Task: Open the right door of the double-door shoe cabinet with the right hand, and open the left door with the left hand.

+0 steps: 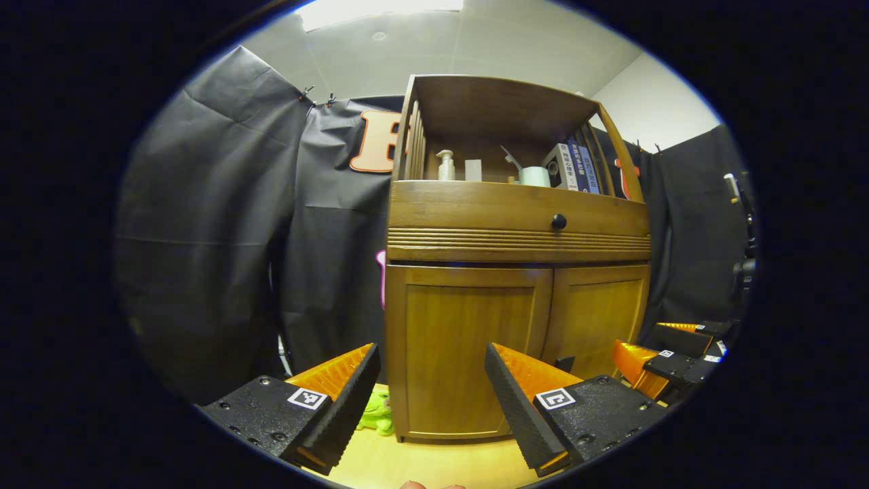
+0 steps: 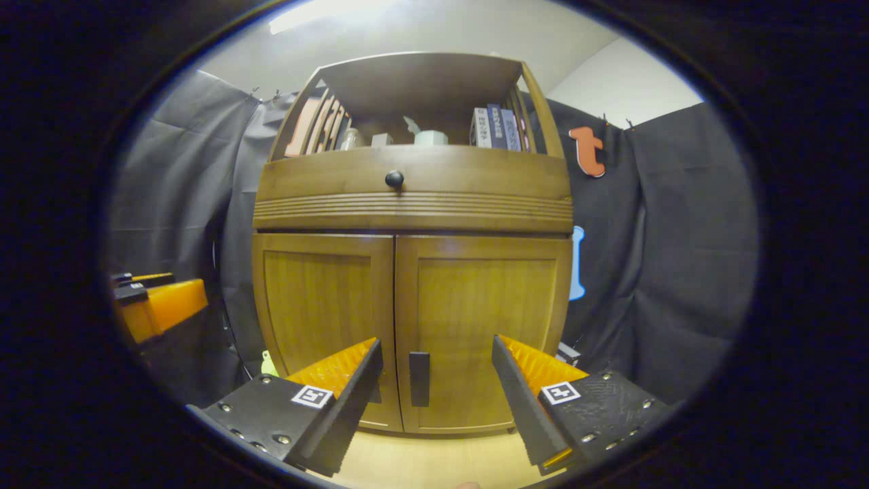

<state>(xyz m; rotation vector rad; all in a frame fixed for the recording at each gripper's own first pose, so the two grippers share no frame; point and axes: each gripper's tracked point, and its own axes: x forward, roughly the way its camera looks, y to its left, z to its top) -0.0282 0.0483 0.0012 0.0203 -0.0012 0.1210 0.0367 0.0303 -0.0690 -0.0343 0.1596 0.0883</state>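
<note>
Hovering short of the brown wooden double-door shoe cabinet (image 2: 414, 299), right claw (image 2: 434, 380) and left claw (image 1: 431, 387) gape empty. Risk: right claw slipping off the slim dark handle (image 2: 419, 378), since its jaws sit far wider than it.

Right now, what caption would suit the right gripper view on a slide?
Open right tongs face the closed right door and its dark handle on the shoe cabinet.

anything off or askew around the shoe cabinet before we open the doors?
One stray item: a small green toy lies on the floor at the shoe cabinet's left foot. Both doors sit shut and flush, shelf items upright. Left gripper and right gripper hang open, short of the doors.
</note>
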